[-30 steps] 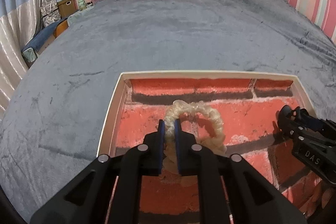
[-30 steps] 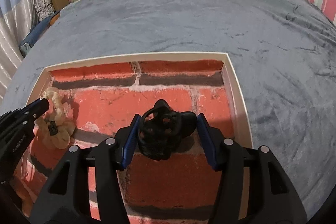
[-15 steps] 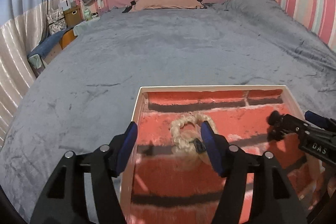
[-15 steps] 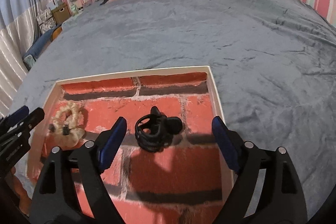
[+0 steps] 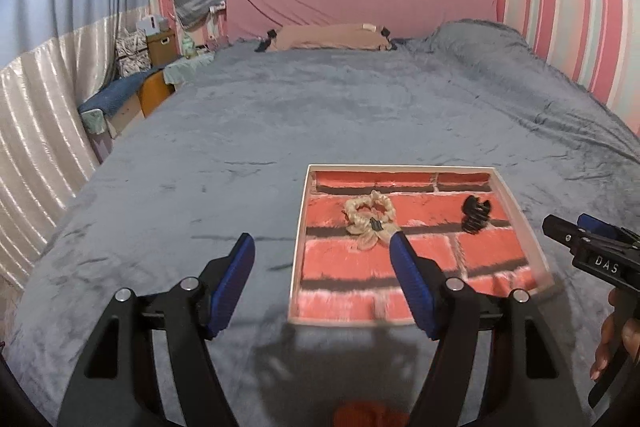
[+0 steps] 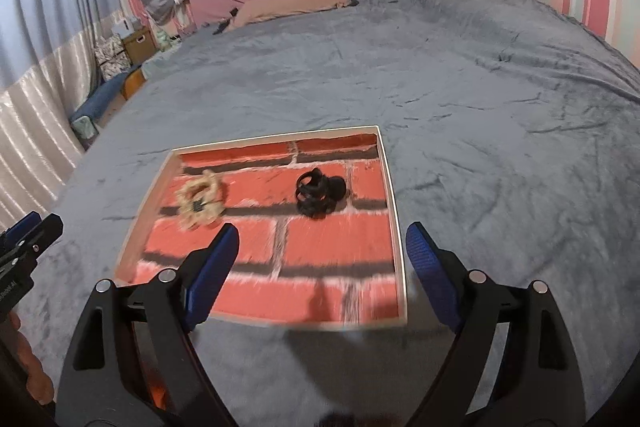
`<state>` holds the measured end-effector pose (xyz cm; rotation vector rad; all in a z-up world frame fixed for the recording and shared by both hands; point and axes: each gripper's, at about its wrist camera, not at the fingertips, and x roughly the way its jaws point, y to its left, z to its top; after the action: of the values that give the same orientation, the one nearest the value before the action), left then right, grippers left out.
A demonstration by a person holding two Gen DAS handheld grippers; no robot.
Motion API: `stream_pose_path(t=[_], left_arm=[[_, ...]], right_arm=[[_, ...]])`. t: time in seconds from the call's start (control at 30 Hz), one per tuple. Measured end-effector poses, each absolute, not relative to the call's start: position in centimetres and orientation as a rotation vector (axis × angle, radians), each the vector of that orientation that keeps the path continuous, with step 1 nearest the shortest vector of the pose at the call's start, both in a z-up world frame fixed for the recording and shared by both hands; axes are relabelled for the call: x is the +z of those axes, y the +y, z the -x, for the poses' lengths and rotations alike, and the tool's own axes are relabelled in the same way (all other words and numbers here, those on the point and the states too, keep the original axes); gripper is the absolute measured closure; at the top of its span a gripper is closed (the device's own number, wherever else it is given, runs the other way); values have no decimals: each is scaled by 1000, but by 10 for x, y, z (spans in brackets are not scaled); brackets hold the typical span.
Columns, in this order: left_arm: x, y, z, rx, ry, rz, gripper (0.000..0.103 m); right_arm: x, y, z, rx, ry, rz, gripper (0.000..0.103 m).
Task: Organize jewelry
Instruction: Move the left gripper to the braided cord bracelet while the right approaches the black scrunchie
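Left wrist: scrunchie (image 5: pixel 370 221), hair claw (image 5: pixel 475 214) in tray (image 5: pixel 297 259).

Plush, matt grey blanket (image 5: pixel 320 131) covers the bed; the tray (image 5: pixel 516 211) has a brick-printed lining; cream scrunchie (image 5: pixel 370 217) is ruffled cloth, hair clip (image 6: pixel 318 195) glossy black plastic.

Grey bed (image 5: pixel 320 115) w/ brick-print tray (image 5: pixel 520 215) on it.
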<state>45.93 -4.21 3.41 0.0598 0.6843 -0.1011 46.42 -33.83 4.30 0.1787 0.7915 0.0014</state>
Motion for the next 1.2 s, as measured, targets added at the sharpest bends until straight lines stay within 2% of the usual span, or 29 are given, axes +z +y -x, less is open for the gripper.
stream_pose_path(t=[0.17,0.3,0.47,0.7,1.2], left_arm=[[61,-35,-400,-98,650,-69,34],[73,-26,-348,-102,629,-45,22],[69,-11,-288,-115,614,-9,21],[41,14,-224,-117,620,71,19],[-38,34,-171,-96,701,75,19]], right_arm=[[66,-336,-411,14,770,-167,19],[76,-331,-359,28,742,-152,16],[71,-331,-297,29,706,-147,15],[45,-322,-216,-8,659,-68,12],[-19,-309,-142,-71,662,-37,12]])
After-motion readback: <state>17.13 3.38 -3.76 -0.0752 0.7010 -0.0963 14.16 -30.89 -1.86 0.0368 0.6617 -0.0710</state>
